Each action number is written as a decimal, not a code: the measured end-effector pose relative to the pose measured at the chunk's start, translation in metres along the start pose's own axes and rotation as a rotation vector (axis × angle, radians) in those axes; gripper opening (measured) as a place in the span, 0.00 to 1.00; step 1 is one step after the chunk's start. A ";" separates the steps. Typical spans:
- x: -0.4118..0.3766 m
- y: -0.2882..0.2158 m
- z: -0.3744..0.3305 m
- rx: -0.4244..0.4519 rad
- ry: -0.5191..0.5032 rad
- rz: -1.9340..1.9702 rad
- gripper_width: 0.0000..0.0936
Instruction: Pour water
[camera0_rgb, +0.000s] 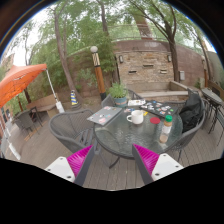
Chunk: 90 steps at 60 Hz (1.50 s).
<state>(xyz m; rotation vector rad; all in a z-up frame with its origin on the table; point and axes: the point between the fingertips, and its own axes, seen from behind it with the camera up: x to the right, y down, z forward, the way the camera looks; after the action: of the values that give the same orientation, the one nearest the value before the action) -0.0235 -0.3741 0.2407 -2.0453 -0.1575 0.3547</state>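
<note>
The claw (112, 160) hangs wide open with nothing between its two pink-padded fingers (79, 160), pointing toward a round glass-topped patio bench (125, 133) on a wooden deck. On the bench, well beyond the fingers, stand a white ceramic mug (137, 117) and a clear plastic bottle with a green label (166, 129), near a grey laptop (103, 115). Grey wicker chairs (72, 128) ring the bench; an orange parasol (20, 82) stands off to one side.

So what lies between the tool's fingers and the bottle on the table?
In the gripper view, only the near table edge and wooden decking separate the open tool from the bottle. The mug stands farther back, left of it.
</note>
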 end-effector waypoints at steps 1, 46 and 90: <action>0.002 0.000 0.000 -0.002 0.010 0.002 0.89; 0.187 0.017 0.101 0.070 0.272 0.013 0.89; 0.318 -0.038 0.298 0.374 0.184 -0.065 0.49</action>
<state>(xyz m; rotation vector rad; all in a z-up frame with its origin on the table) 0.1856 -0.0235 0.0831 -1.6879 -0.0404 0.1398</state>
